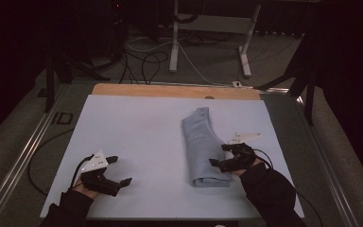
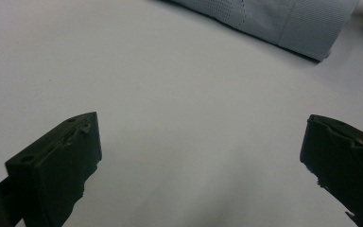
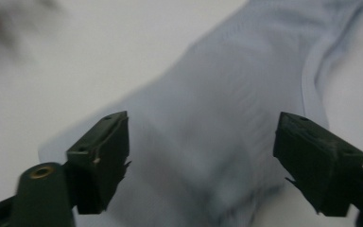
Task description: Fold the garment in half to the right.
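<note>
A pale blue folded cloth (image 1: 202, 146) lies lengthwise on the white mat (image 1: 137, 137), right of the middle. My right gripper (image 1: 221, 154) stands open at the cloth's right edge, near its front end. In the right gripper view the cloth (image 3: 222, 118) spreads between and beyond the two jaws, which stand wide apart with nothing pinched. My left gripper (image 1: 119, 170) rests open near the mat's front left, well away from the cloth. In the left gripper view its jaws frame bare mat (image 2: 179, 118), and the cloth (image 2: 283, 23) lies at the top right.
The mat covers a wooden table (image 1: 170, 90) with metal rails (image 1: 23, 156) along the sides. Beyond the far edge are cables (image 1: 146, 59) on the floor and white desk legs (image 1: 174, 42). The room is dark.
</note>
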Demonstrator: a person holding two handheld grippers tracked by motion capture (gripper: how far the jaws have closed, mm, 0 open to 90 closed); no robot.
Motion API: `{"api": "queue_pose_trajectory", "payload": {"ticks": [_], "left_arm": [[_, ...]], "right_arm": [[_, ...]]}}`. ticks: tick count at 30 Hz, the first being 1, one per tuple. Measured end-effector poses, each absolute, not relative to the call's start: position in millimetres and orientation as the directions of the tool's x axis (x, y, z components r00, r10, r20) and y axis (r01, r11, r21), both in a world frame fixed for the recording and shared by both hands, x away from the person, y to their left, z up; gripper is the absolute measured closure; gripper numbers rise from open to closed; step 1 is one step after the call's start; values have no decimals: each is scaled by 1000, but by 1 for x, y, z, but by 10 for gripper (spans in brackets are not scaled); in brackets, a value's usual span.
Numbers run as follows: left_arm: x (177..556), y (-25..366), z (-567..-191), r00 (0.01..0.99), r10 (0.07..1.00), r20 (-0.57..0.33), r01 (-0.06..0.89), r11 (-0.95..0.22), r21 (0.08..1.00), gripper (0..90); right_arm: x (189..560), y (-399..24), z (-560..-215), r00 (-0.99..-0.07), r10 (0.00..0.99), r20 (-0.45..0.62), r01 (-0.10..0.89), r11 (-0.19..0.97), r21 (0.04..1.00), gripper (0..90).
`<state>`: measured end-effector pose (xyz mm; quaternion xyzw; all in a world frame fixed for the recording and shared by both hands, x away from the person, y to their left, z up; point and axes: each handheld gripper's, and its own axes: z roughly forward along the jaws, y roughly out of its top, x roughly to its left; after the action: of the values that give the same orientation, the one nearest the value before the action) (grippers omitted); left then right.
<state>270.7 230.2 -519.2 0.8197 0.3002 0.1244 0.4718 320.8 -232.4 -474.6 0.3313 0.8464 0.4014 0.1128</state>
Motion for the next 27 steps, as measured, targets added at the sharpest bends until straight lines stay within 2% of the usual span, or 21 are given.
{"api": "queue_pose_trajectory", "payload": {"ticks": [1,2,6,15,19,21,23,27], "left_arm": [[271,230,-519,789,609,-79,375,-375,848,8],[271,230,-519,789,609,-76,373,-378,847,7],[271,230,-520,787,612,-79,379,-379,844,8],[271,230,-520,789,609,-80,378,-380,844,7],[271,230,-520,789,609,-82,379,-378,845,7],[271,231,-520,788,611,-82,380,-376,845,7],[271,231,-520,787,611,-83,380,-375,845,7],[272,231,-520,787,612,-82,381,-376,845,8]], "right_arm": [[321,-232,-475,-755,651,75,470,458,754,203],[312,-237,-479,-743,665,79,490,460,741,257],[299,-246,-489,-711,697,90,520,435,735,319],[286,-249,-518,-661,748,59,595,474,649,366],[282,-252,-520,-654,752,78,616,469,633,554],[280,-253,-517,-660,748,65,609,482,630,691],[277,-255,-514,-659,749,71,612,479,630,789],[272,-259,-508,-663,743,91,610,466,641,850]]}}
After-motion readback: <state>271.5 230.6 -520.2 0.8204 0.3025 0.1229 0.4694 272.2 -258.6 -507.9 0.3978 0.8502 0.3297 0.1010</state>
